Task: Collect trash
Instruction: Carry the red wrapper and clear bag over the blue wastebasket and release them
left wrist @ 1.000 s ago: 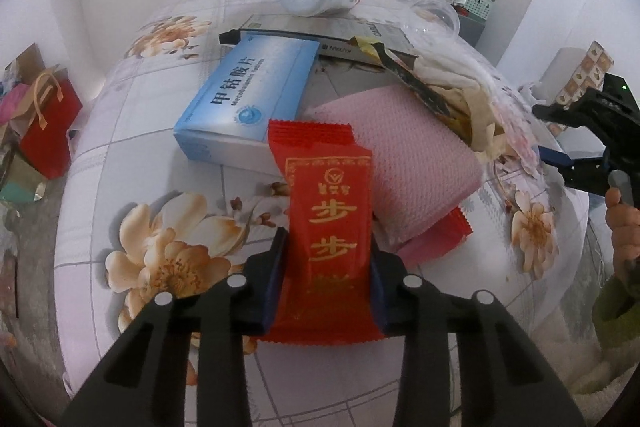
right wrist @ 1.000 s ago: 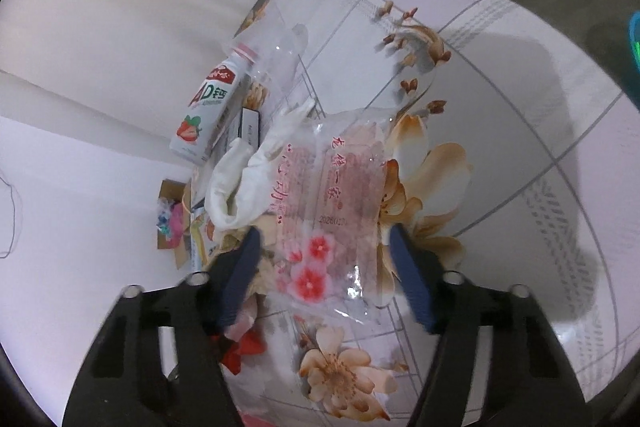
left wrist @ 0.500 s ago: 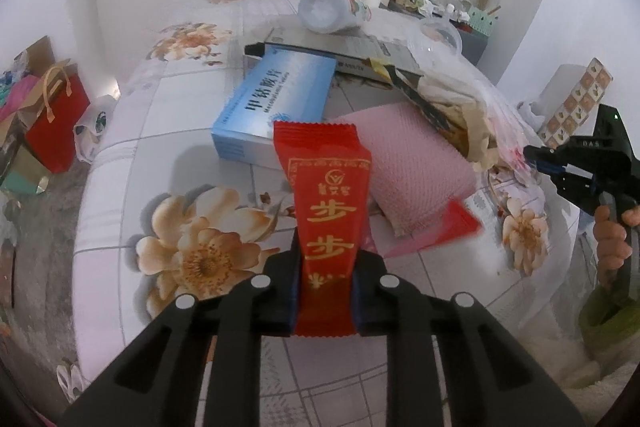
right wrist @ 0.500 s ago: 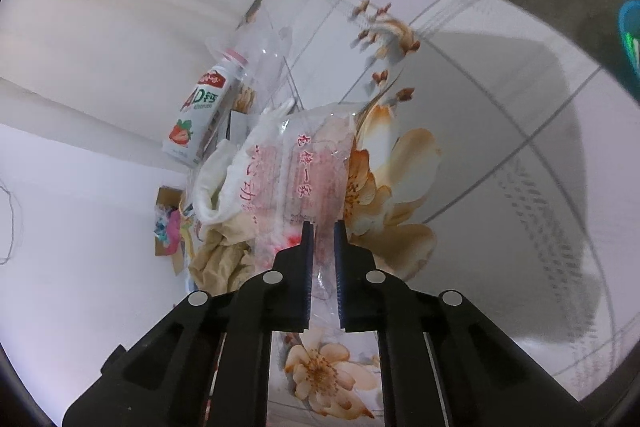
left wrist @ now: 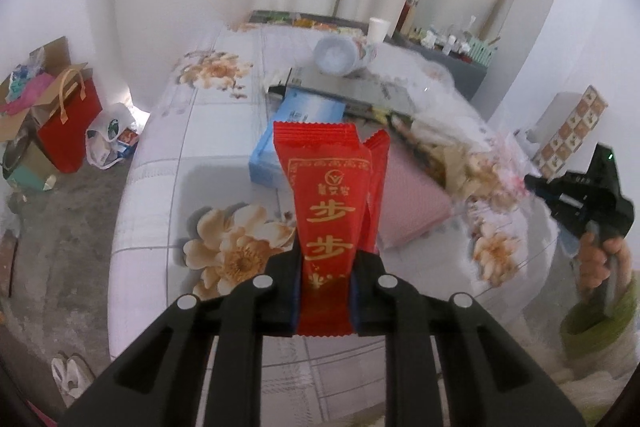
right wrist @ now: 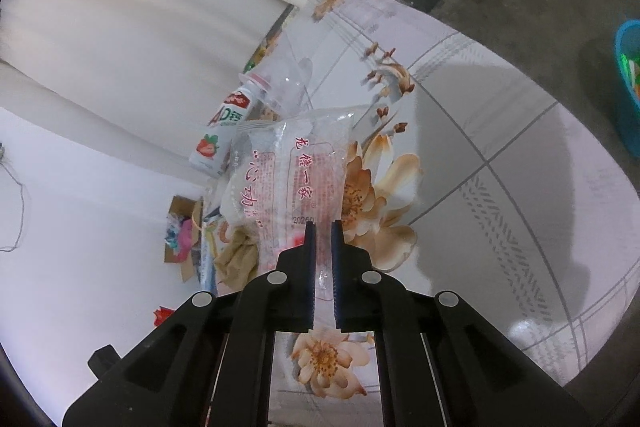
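Our left gripper (left wrist: 325, 291) has its fingers clenched on the lower part of a red snack wrapper (left wrist: 326, 211), which stands upright, lifted above the floral-clothed desk (left wrist: 160, 227). Behind it on the desk lie a pink cloth (left wrist: 412, 203), a blue box (left wrist: 292, 131) and a toppled yoghurt bottle (left wrist: 340, 55). Our right gripper (right wrist: 323, 259) has its fingers pinched on a clear plastic wrapper (right wrist: 304, 175) with red print, held up over the desk beside crumpled brown paper (right wrist: 238, 255). A blue bin (right wrist: 626, 83) stands on the floor past the far edge.
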A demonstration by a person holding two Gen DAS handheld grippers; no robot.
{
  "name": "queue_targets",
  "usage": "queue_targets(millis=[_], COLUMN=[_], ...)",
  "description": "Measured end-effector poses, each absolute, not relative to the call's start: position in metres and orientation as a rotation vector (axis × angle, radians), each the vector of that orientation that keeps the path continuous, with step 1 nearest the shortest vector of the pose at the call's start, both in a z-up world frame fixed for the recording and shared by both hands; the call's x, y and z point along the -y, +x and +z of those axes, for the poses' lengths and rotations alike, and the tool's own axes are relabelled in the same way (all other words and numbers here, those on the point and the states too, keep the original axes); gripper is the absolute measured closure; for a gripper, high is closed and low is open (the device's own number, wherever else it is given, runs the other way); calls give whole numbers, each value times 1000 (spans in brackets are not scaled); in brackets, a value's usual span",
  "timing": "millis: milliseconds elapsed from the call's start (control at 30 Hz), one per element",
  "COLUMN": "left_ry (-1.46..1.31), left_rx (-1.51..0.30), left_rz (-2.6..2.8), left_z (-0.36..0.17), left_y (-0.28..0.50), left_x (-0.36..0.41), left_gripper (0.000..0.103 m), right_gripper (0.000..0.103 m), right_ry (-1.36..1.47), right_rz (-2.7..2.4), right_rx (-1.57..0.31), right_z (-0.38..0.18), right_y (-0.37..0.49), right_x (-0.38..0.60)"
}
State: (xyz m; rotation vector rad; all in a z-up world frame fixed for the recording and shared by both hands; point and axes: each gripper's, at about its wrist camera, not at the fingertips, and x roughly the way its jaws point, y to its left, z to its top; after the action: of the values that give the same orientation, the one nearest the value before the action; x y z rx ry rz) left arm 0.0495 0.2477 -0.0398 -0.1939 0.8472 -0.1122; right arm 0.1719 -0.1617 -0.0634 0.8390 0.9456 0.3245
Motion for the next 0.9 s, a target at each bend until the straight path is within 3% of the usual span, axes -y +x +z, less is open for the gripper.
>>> queue_targets(millis=[267, 500, 733, 900], left_ry=[-174, -70, 22, 121], left_rx=[-787, -751, -839, -1016], left_rz=[-224, -448, -790, -932], left_z=[-10, 23, 49, 28], left_y=[67, 114, 177, 230], left_x=[-213, -128, 23, 170], left_gripper=[86, 86, 86, 86], right_gripper=[97, 97, 97, 97], right_ry=[873, 934, 989, 1049], right_rz=[358, 268, -18, -218], right_rx=[-866, -713, -610, -592], right_z=[-54, -44, -61, -94], right_y=[158, 129, 85, 69], right_x=[182, 242, 346, 424])
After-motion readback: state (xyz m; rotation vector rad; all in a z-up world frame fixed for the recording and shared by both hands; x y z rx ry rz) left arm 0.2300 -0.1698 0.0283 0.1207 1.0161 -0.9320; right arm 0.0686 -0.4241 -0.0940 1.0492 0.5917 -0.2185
